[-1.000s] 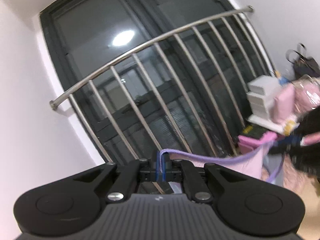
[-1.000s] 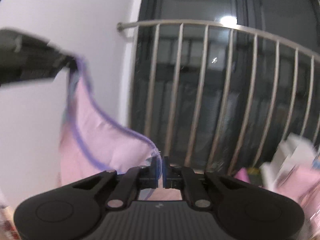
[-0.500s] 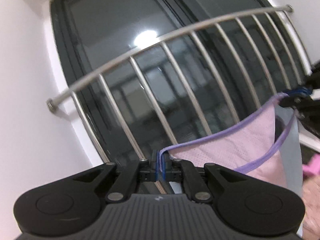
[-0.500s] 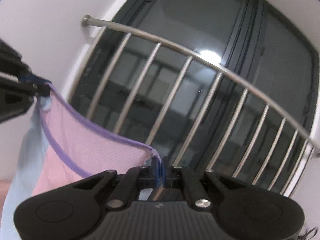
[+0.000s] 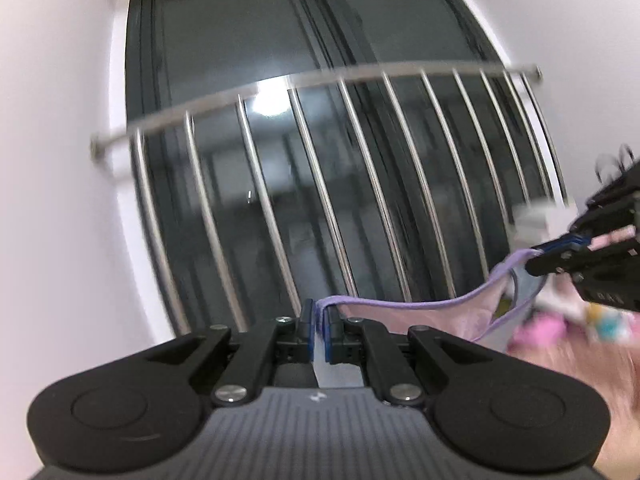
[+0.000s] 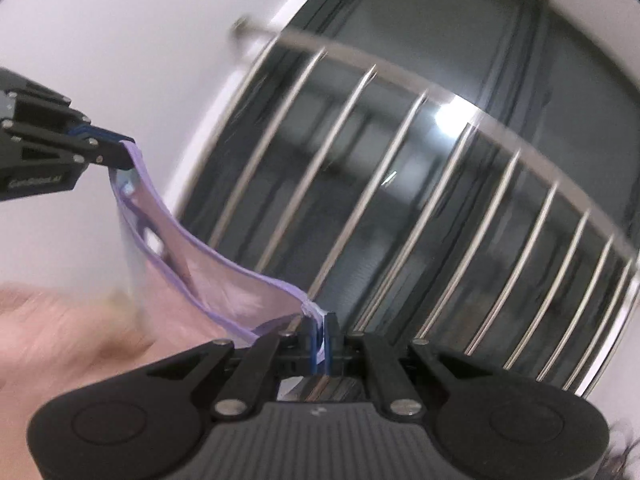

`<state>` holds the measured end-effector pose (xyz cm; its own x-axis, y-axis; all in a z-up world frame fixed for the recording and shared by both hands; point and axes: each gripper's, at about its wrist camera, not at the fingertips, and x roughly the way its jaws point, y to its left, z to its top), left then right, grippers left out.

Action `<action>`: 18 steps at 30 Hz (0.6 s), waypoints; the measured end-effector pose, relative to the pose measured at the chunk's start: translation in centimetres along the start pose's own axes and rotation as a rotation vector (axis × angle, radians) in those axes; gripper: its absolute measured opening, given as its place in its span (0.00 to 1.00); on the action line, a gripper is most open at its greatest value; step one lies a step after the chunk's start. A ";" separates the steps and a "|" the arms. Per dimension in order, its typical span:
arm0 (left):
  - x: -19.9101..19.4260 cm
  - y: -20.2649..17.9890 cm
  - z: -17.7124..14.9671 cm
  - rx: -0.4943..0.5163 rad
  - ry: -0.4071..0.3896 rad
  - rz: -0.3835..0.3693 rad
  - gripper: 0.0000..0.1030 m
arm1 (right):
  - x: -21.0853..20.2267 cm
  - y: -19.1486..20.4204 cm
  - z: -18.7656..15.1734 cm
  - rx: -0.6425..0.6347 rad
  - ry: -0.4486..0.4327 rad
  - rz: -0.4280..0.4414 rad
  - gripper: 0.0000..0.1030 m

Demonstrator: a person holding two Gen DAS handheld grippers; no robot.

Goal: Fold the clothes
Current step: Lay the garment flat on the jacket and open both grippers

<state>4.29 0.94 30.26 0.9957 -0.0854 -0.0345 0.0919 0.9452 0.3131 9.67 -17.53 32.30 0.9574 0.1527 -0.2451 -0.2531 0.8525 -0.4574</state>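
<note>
The left gripper [image 5: 319, 322] and right gripper [image 6: 319, 334] each pinch a purple-trimmed corner of the pink mesh garment [image 6: 240, 292]. It hangs slack between them, before a steel window railing [image 5: 360, 184]

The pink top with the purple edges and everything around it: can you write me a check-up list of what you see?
Surface: nothing seen; both cameras point up at the wall and window.
Job's things: pink mesh top with purple trim, held in the air, sagging between two grippers.
Clutter: blurred pink and white items at the right edge of the left wrist view, too smeared to name.
Grippers: left gripper shut on one trimmed corner; right gripper shut on the other.
Cables: nothing seen.
Surroundings: white wall, dark glass window, steel railing with upright bars.
</note>
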 end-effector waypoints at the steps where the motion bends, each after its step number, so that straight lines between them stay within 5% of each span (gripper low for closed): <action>1: -1.5 -1.3 -2.9 -0.005 0.034 0.009 0.04 | -0.2 1.6 -2.4 0.001 0.044 0.025 0.03; 7: -6.9 -7.7 -21.6 -0.227 0.432 0.013 0.03 | -1.5 10.9 -17.0 0.010 0.310 0.176 0.02; 11: -11.3 -9.2 -26.1 -0.267 0.444 0.099 0.07 | -3.4 15.2 -23.6 0.051 0.420 0.250 0.02; 13: -12.9 -8.6 -26.2 -0.347 0.442 0.106 0.17 | -5.0 16.0 -24.8 0.094 0.431 0.269 0.02; 15: -14.5 -7.9 -26.1 -0.428 0.431 0.081 0.44 | -6.7 16.8 -26.1 0.137 0.442 0.288 0.05; 18: -16.3 -7.4 -26.4 -0.484 0.419 0.073 0.52 | -8.7 16.7 -26.0 0.210 0.401 0.338 0.21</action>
<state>-12.79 3.69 3.45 0.9035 0.0221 -0.4280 -0.0864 0.9876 -0.1314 -6.46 -17.63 4.55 0.6898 0.2676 -0.6727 -0.4643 0.8764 -0.1275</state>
